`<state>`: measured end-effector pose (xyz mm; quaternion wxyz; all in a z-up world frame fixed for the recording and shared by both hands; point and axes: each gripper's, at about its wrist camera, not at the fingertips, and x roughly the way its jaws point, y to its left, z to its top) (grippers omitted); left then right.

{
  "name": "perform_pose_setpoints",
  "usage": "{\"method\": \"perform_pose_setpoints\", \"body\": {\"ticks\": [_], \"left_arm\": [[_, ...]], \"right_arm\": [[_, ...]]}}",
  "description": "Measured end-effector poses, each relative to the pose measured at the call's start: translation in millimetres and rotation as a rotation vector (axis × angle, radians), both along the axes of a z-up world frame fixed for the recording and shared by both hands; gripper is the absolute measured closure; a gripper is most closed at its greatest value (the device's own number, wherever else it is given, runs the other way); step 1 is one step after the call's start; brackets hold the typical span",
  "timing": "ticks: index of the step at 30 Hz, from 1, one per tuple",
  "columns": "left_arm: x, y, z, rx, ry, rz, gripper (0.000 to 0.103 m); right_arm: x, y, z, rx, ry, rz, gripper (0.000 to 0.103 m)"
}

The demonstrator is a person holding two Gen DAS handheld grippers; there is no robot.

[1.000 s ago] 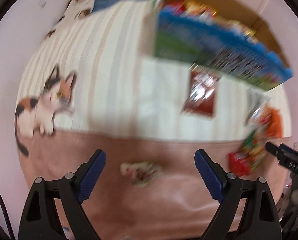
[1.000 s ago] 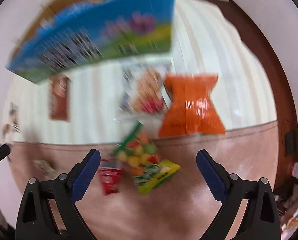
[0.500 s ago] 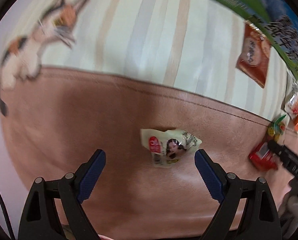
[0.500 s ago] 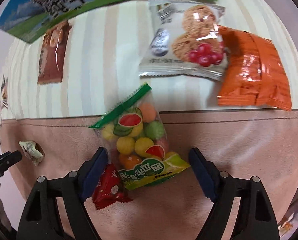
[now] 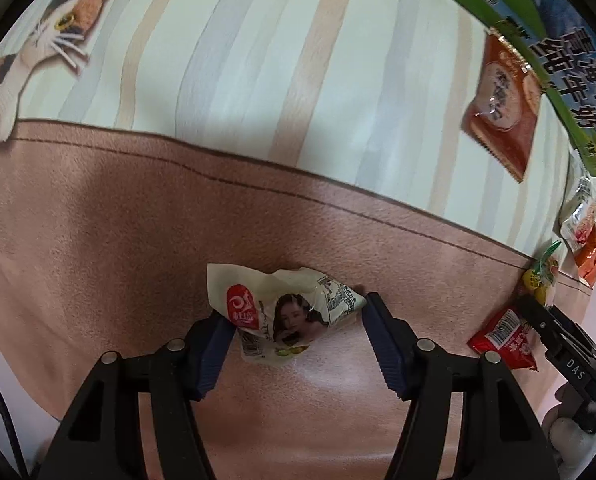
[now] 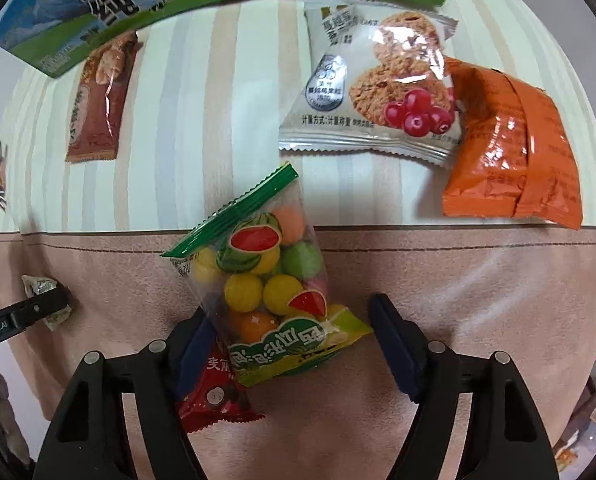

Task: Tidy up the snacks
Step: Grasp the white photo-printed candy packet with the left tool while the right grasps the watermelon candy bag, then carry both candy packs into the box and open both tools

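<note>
Below, cream sachet [image 5: 286, 312] was bracketed crosswise by closing left gripper [image 5: 298, 340]; fruit-candy bag [image 6: 266, 280] was straddled, ungripped, by narrowing right gripper [image 6: 290, 344].

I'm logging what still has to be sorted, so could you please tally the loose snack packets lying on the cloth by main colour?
White or cream: 2, the cream packet and the cookie packet
Brown: 1, the brown bar
Orange: 1, the orange packet
Red: 1, the red packet
Clear, multicoloured: 1, the gumball bag
Total: 6
</note>
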<state>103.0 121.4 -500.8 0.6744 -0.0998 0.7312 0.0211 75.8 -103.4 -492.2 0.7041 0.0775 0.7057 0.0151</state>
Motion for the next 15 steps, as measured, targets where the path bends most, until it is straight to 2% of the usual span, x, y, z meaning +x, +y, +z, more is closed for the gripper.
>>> {"method": "perform_pose_setpoints", "body": {"ticks": [11, 14, 15], "left_arm": [[4.0, -28.7, 42.4, -0.052, -0.066, -0.056, 0.042], [-3.2, -31.6, 52.7, -0.053, -0.098, -0.106, 0.042], [-1.5, -32.5, 52.3, -0.050, -0.101, -0.113, 0.042]], "right_arm": [[-24.5, -41.8, 41.9, 0.088, -0.026, -0.066, 0.032], [-24.7, -44.1, 48.8, 0.086, -0.009, -0.036, 0.032], [-23.3, -41.6, 45.0, 0.075, 0.023, 0.003, 0.032]]}}
